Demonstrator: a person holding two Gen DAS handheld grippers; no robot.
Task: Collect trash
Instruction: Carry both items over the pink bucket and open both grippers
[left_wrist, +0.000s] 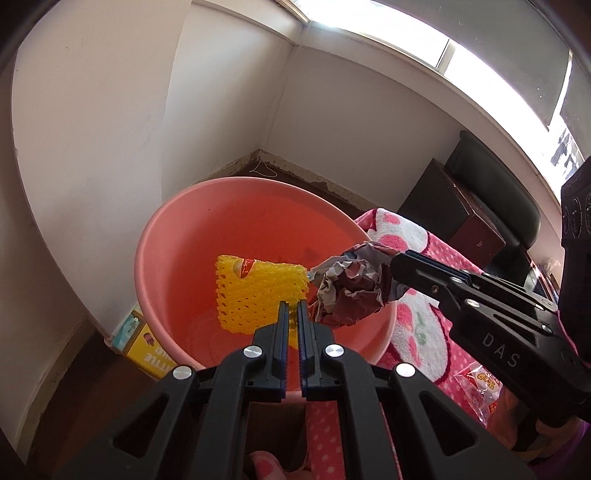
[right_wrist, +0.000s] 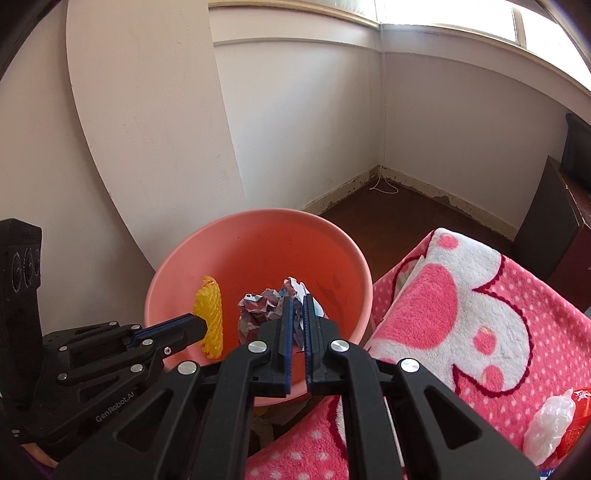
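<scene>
A pink plastic basin (left_wrist: 155, 236) (right_wrist: 173, 273) stands on the floor beside the bed. My left gripper (left_wrist: 292, 306) (right_wrist: 202, 324) is shut on a yellow foam net sleeve (left_wrist: 255, 291) (right_wrist: 211, 314), which it holds over the basin's inside. From the right, my right gripper (right_wrist: 299, 301) (left_wrist: 394, 260) is shut on a crumpled ball of printed paper (left_wrist: 351, 291) (right_wrist: 258, 306), also held above the basin near its right rim. Net and paper nearly touch. No other trash shows in the basin's bottom.
A pink and white fleece blanket (right_wrist: 472, 317) (left_wrist: 410, 236) covers the bed at right. On it lie a red snack wrapper (left_wrist: 480, 391) and a clear plastic bag (right_wrist: 550, 421). A yellow box (left_wrist: 147, 347) lies on the floor left of the basin. Dark furniture (left_wrist: 454, 210) stands by the wall.
</scene>
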